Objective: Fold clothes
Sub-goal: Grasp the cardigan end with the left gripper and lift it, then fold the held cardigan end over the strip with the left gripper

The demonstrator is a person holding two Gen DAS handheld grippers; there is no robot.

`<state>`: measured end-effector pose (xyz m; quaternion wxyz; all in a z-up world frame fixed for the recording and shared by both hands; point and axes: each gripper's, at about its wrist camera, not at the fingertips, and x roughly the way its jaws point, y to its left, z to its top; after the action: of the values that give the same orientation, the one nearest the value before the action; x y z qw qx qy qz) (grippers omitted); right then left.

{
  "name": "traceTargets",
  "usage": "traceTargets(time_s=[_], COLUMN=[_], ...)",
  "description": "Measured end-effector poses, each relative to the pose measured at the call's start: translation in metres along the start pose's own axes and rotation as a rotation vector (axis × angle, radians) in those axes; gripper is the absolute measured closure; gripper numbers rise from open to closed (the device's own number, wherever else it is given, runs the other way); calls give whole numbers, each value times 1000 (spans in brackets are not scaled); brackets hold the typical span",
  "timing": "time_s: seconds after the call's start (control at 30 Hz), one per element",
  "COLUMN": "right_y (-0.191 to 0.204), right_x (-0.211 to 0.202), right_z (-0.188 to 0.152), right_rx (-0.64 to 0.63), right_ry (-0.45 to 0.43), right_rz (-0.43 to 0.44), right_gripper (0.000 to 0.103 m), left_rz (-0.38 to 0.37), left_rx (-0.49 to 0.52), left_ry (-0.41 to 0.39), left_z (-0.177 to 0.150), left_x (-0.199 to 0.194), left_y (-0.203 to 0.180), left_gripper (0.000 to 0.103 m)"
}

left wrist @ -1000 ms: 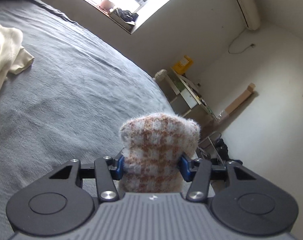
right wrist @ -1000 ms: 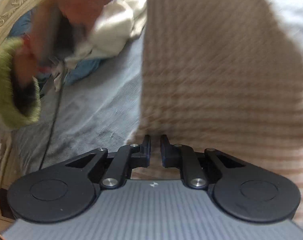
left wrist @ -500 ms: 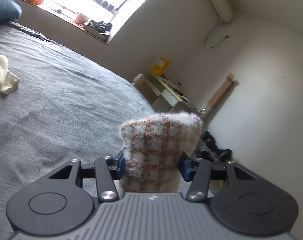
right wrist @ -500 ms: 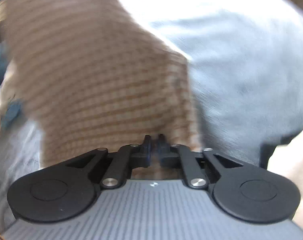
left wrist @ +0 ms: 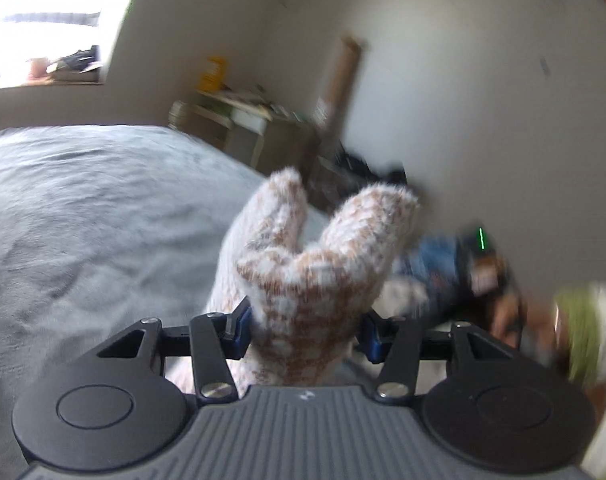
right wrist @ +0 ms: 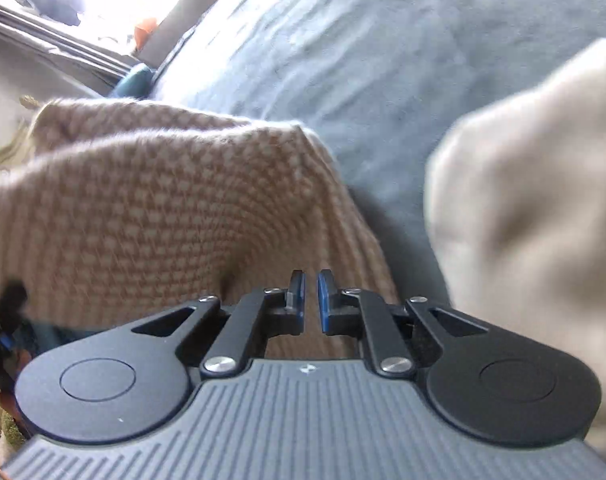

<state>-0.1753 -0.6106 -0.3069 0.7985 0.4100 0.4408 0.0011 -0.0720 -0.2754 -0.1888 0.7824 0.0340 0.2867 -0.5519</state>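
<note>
A fuzzy brown-and-white checked garment [left wrist: 323, 248] is bunched into two humps between the blue pads of my left gripper [left wrist: 305, 328], which is shut on it above the grey bed [left wrist: 83, 208]. In the right wrist view the same garment [right wrist: 163, 208] drapes in a broad sheet to the left and runs under the fingers. My right gripper [right wrist: 311, 300] has its jaws opening slightly. A narrow slit shows between the pads, with the garment's edge still caught there. Both views are blurred by motion.
A cream cloth [right wrist: 523, 180] fills the right side close to the right gripper. A green sleeve [left wrist: 575, 340] is at the right edge. A cluttered low shelf [left wrist: 243, 120] and dark items on the floor [left wrist: 455, 276] lie past the bed's edge, and a bright window [left wrist: 43, 20] is far left.
Both grippers swung sideways and rolled while carrying the checked garment. The left view turned from the bed toward the wall and floor. The bunch in the left gripper split into two humps.
</note>
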Motion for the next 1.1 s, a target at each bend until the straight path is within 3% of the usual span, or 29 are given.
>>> traceTargets(time_s=[0.23,0.37,0.43,0.57,0.67,0.73,0.83,0.9,0.97,1.1], right_y=[-18,-31,-32,-26,-15,-7,-1,5,15,26], right_x=[10,27,31,20,0,-11,-32,-31,-24,-16], right_z=[-27,-43,-44,-36,-22,-12,-8,-6,-7,-20], right_rx=[84,156,159,126,80,80,123,147,130,64], right_ry=[107,169,182,154,86,19,-28,-16,17,106], right_rz=[43,38,32,-1,-23,-4,65,127,150,130], right_gripper=[92,92,92,90,88,82,64,47,41,42], left_rz=[20,48,41,4,53,72,28,-1,14,103], left_rx=[395,489,408,49,-195,-366,-553,-564,-539,-542], left_ry=[261,391,416,452,444,406,312,289,326,425], left_z=[-76,-116,-116,-109,-106,-106,-102,-96,-96,-115], left_x=[24,31,22,-4,-14,-16,-13,-1,15,40], left_y=[-81,-95,-91,-62,-36,-20,-10,-16,-27,-45], left_gripper=[50,47,44,44,44,44,43,38,37,39])
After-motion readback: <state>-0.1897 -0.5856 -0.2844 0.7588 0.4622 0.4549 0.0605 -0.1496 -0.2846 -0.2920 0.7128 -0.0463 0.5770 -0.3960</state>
